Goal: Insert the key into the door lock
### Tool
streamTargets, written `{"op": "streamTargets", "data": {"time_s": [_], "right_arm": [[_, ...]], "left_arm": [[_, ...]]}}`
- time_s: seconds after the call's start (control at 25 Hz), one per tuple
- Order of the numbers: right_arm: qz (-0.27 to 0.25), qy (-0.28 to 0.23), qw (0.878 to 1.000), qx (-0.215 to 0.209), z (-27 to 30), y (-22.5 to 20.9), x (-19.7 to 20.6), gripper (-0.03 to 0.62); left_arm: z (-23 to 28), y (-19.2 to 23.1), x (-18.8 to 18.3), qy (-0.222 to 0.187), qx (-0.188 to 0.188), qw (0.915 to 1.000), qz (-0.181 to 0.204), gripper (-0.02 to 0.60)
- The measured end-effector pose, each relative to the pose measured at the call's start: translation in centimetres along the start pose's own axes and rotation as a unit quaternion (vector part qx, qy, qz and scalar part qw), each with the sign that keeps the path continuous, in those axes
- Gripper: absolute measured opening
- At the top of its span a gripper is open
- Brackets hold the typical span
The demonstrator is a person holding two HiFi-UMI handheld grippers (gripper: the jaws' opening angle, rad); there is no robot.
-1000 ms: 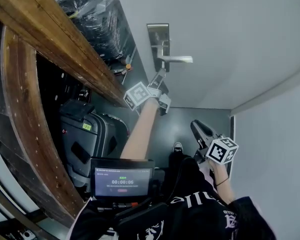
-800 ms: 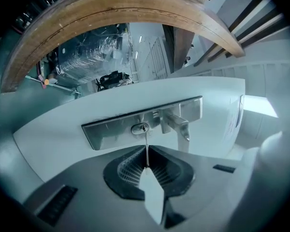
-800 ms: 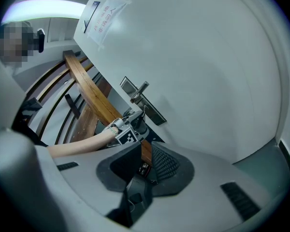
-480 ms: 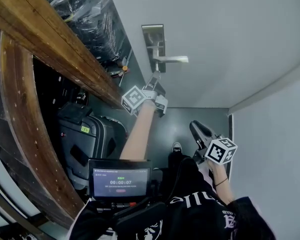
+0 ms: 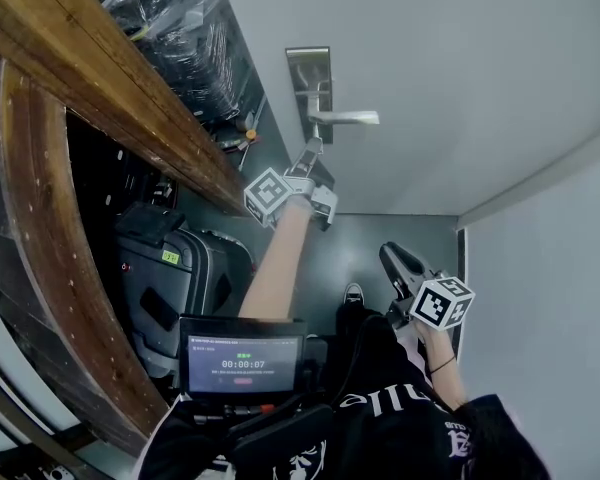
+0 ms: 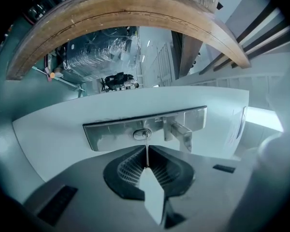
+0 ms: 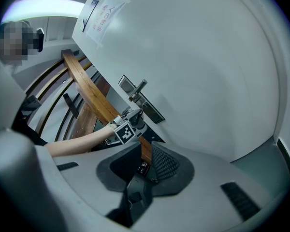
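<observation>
The key [image 6: 146, 148] shows as a thin pale blade seen edge-on. Its long axis runs straight ahead from the left gripper [image 6: 147, 164] to the oval lock cylinder [image 6: 142, 134], and its tip meets the keyhole; how deep it sits cannot be told. The left gripper's jaws are closed narrow on the key's base.

The cylinder sits in a brushed silver plate [image 6: 111, 134] on the white door [image 5: 450, 58]. The lever handle [image 6: 181, 135] juts out just beside the keyhole, close to the jaws. The door around the plate is bare.

In the head view a wooden beam [image 5: 110, 78] runs near the left gripper [image 5: 311, 160]. The right gripper [image 7: 144, 161] hangs low, well apart from the lock, with its jaws wide and nothing between them.
</observation>
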State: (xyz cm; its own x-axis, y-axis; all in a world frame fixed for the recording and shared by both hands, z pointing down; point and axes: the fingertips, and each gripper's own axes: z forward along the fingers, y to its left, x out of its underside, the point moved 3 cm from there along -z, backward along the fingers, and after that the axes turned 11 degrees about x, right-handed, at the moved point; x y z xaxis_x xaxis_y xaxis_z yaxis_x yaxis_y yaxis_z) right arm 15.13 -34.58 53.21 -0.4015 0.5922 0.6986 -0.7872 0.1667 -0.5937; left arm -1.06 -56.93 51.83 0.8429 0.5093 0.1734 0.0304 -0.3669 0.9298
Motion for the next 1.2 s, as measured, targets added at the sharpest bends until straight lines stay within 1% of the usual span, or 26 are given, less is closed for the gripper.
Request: {"op": "streamTargets", "data": {"time_s": [0.08, 0.2, 0.32, 0.36, 0.48, 0.52, 0.64, 0.76, 0.84, 0.92, 0.96, 1.04, 1.08, 1.16, 1.2], "right_arm": [[0.001, 0.0, 1.0, 0.002, -0.1, -0.1, 0.0, 0.075], [0.004, 0.0, 1.0, 0.005, -0.3, -0.4, 0.0, 0.075], [0.005, 0.001, 1.0, 0.006, -0.4, -0.5, 0.2, 0.075], [0.006, 0.002, 1.0, 0.007, -0.5, -0.5, 0.3, 0.075], [0.006, 0.004, 1.0, 0.005, -0.5, -0.6, 0.7, 0.075], [0.007, 0.004, 1.0, 0.004, -0.5, -0.6, 0.8, 0.075], [0.009, 0.004, 1.0, 0.006, -0.5, -1.0, 1.1, 0.075], [0.01, 0.001, 1.0, 0.011, -0.7, -1.5, 1.3, 0.075], [0.013, -0.003, 1.0, 0.015, -0.8, -1.8, 1.2, 0.075], [0.015, -0.006, 1.0, 0.02, -1.0, -2.3, 1.2, 0.075], [0.016, -0.008, 1.0, 0.022, -1.0, -2.5, 1.2, 0.075], [0.017, -0.009, 1.0, 0.024, -1.1, -2.7, 1.0, 0.075], [0.018, -0.01, 1.0, 0.024, -1.1, -2.7, 1.0, 0.075], [0.018, -0.011, 1.0, 0.023, -1.1, -2.4, 1.1, 0.075], [0.017, -0.011, 1.0, 0.022, -1.1, -2.2, 1.2, 0.075]], "left_arm": [[0.3, 0.0, 0.1, 0.005, -0.001, 1.0, -0.007, 0.025], [0.7, 0.2, -0.2, -0.004, -0.002, 0.9994, -0.035, 0.025], [1.0, 0.2, -0.4, -0.001, -0.007, 0.9989, -0.046, 0.025], [1.1, 0.2, -0.5, -0.007, -0.006, 0.9985, -0.054, 0.025], [1.5, 0.4, -0.9, -0.041, -0.009, 0.9941, -0.1, 0.025], [1.7, 0.5, -1.0, -0.045, -0.014, 0.9934, -0.105, 0.025], [2.2, 1.0, -1.4, -0.029, -0.02, 0.9962, -0.079, 0.025], [2.9, 1.4, -1.9, -0.032, -0.023, 0.9963, -0.076, 0.025], [3.1, 1.6, -2.3, -0.035, -0.018, 0.9965, -0.073, 0.025], [3.3, 1.6, -2.4, -0.034, -0.012, 0.9979, -0.053, 0.025], [3.4, 1.6, -2.3, -0.028, -0.011, 0.999, -0.034, 0.026], [3.7, 1.4, -1.9, 0.005, -0.017, 0.9997, 0.017, 0.028], [3.6, 1.3, -1.5, 0.031, -0.02, 0.9986, 0.038, 0.047], [2.9, 1.0, -0.6, 0.081, -0.021, 0.9941, 0.068, 0.084], [2.2, 0.9, -0.2, 0.101, -0.021, 0.9914, 0.081, 0.084]]}}
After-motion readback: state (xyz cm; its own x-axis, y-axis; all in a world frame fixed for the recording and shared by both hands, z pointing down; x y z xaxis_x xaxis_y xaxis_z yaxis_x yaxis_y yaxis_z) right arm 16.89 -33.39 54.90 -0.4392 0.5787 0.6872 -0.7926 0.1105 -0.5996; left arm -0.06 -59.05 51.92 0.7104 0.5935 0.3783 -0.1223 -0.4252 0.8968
